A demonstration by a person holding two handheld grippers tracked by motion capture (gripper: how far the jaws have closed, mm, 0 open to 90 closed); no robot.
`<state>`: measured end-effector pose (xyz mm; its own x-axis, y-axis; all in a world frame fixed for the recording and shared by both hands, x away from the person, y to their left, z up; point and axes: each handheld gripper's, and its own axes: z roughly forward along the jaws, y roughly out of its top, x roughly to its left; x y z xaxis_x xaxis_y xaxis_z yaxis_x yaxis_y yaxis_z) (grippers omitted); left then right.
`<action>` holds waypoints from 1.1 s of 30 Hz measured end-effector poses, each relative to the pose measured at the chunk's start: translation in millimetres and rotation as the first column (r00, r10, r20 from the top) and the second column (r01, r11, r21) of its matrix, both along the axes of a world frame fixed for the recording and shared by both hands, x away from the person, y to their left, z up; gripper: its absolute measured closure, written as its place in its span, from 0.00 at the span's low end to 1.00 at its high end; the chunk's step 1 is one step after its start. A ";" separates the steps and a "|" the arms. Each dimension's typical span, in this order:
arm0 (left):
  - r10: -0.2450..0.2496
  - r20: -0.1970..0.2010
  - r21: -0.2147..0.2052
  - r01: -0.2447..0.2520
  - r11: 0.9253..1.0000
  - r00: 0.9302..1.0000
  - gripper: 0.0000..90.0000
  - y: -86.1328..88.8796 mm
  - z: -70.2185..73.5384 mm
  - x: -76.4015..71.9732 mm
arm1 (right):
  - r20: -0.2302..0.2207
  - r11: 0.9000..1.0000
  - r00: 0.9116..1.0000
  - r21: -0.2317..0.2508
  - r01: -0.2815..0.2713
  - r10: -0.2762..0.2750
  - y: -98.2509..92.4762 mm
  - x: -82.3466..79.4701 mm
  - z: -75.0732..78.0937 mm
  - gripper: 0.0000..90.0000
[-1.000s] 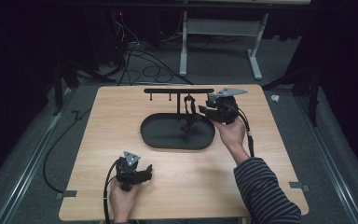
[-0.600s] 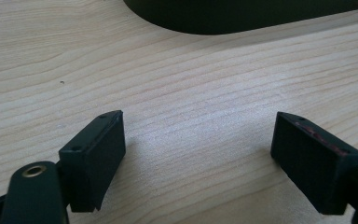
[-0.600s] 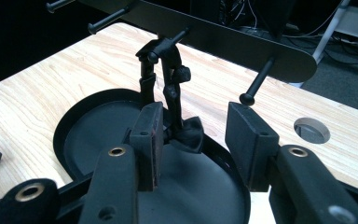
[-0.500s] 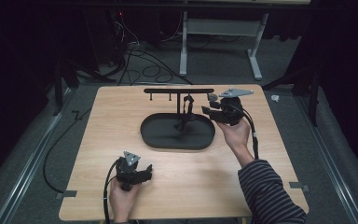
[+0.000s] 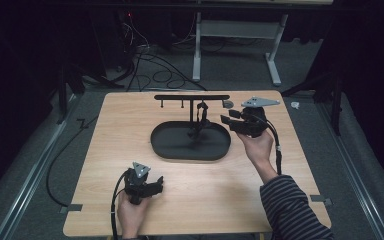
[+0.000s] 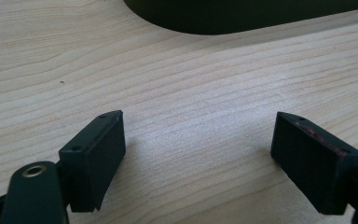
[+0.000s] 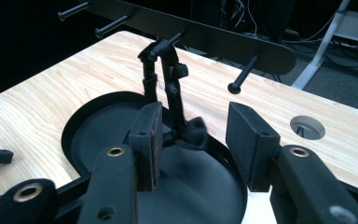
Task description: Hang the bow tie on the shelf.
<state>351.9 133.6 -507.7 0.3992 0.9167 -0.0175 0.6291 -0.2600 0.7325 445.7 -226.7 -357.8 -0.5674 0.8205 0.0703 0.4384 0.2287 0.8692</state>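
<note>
One table [image 5: 105,165] of pale wood, with fine straight grain and rounded corners, carries everything. Largest on it is a black oval tray [image 5: 170,145] with a low raised rim and a smooth matte floor, lying near the table's far middle. From the tray rises a thin post that carries a flat black bar [image 5: 180,97], which runs level above the tray's far edge and has short round-headed pegs [image 7: 242,74] sticking out of it. One thing hangs on the bar: a black strap [image 7: 172,93], a narrow loop caught over one peg, its lower end bunched on the tray floor beside the post. Nothing else lies in the tray. No writing or label can be read anywhere.

Right of the tray, the right gripper [image 5: 228,119] is held level above the table, pointing at the post. Its jaws have just been opening; they stand about half apart with the strap seen between and beyond them, the pads pressing on nothing. A grey three-cornered plate sits on top of it.

Near the table's front edge, the left gripper [image 5: 155,184] rests low over bare wood, its blocky black jaws wide apart and empty, well apart from the tray. A small round hole [image 7: 307,127] pierces the tabletop by the bar's right end.
</note>
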 end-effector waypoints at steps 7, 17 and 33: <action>0.000 0.000 0.000 0.000 1.000 1.000 0.20 0.0 0.0 0.0 | -0.002 1.000 1.000 0.012 0.011 -0.011 -10.0 -4.5 0.1 0.65; 0.000 0.000 0.000 0.000 1.000 1.000 0.20 0.0 0.0 0.0 | 0.003 1.000 1.000 0.017 0.019 -0.019 -19.5 -11.1 -1.1 0.65; 0.000 0.000 0.000 0.000 1.000 1.000 0.20 0.0 0.0 0.0 | 0.007 0.998 0.999 0.037 0.043 -0.043 -38.6 -20.0 -2.0 0.64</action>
